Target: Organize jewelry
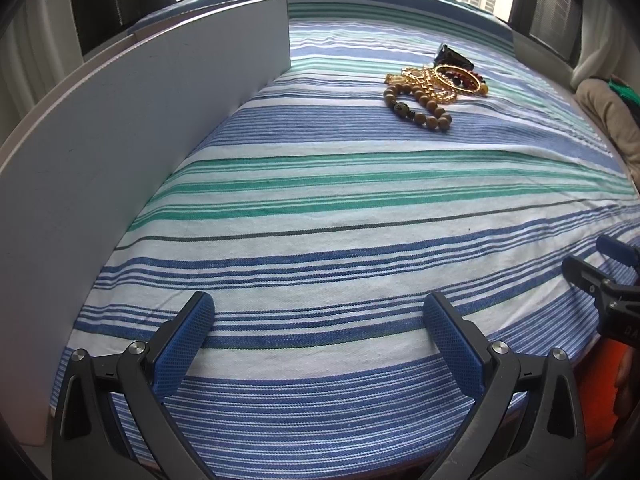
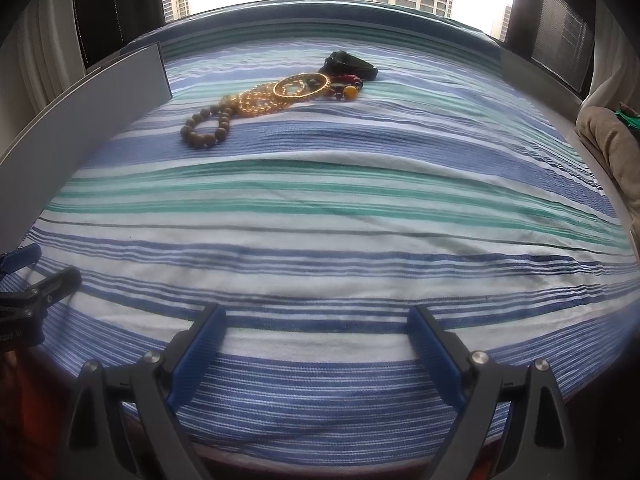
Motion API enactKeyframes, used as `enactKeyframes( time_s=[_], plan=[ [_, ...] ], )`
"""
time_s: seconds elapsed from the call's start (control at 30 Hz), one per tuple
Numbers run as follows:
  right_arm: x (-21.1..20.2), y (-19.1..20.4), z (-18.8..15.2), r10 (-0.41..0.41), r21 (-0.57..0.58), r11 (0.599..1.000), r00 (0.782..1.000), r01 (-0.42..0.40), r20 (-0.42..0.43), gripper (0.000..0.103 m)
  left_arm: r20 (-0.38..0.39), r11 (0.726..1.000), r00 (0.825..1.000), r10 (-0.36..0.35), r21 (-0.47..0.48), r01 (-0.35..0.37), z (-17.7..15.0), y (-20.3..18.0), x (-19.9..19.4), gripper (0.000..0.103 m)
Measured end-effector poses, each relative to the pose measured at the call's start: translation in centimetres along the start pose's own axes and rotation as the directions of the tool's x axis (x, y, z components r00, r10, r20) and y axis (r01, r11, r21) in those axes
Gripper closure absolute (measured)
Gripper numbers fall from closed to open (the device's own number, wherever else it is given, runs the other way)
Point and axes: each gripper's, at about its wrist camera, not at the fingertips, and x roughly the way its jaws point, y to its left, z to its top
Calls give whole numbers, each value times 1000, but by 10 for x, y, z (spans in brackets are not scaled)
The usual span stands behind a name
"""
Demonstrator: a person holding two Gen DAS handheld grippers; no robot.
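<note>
Jewelry pile: I find it heaped on the striped bedsheet, well beyond both grippers and toward the window; nothing in it is sorted.

Pile contents: wooden bead bracelet on the near left edge of the pile; golden bead strand touching it; gold bangle lying on top; red and dark beads with an amber bead just right of the bangle; black item at the far side of the pile, which I cannot identify.

White panel: stands upright, left of the pile and apart from it. I cannot tell whether it is part of a box or tray meant for the pieces.

Left gripper: fingers spread wide, nothing between them, well short of the pile.

Right gripper: fingers likewise spread and empty, well short of the pile.

Progress: I judge the task not yet begun. No piece is separated, lifted or placed. Everything is left: reaching the pile, untangling the overlapped strands, setting each piece out.

Left view only: a long stretch of the panel's face, and the right gripper's tip at the right border.

Right view only: the pile more squarely, with the bangle's full ring and the amber bead clear; the left gripper's tip at the left border.

Risk: I expect the strands to drag one another when one is pulled.
</note>
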Motion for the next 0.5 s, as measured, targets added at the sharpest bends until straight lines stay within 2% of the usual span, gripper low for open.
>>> enactKeyframes(
  time_s=[0.13, 0.23, 0.37, 0.5],
  plan=[
    [0, 0, 1, 1, 0, 1000, 1000, -1, -7, 10, -10, 1000, 1000, -5, 0, 5, 3, 0, 2, 0],
    [0, 0, 2, 4, -1, 1000, 1000, -4, -7, 9, -13, 999, 1000, -11, -45, 11, 5, 4, 0, 0],
    [-3, -1, 0, 11, -2, 1000, 1000, -11, 4, 9, 32, 994, 998, -50, -98, 53, 10, 9, -15, 1],
    [-22, -8, -4, 10, 18, 1000, 995, -12, 96, 9, 61, 997, 997, -53, -55, 57, 25, 5, -31, 1]
  ],
)
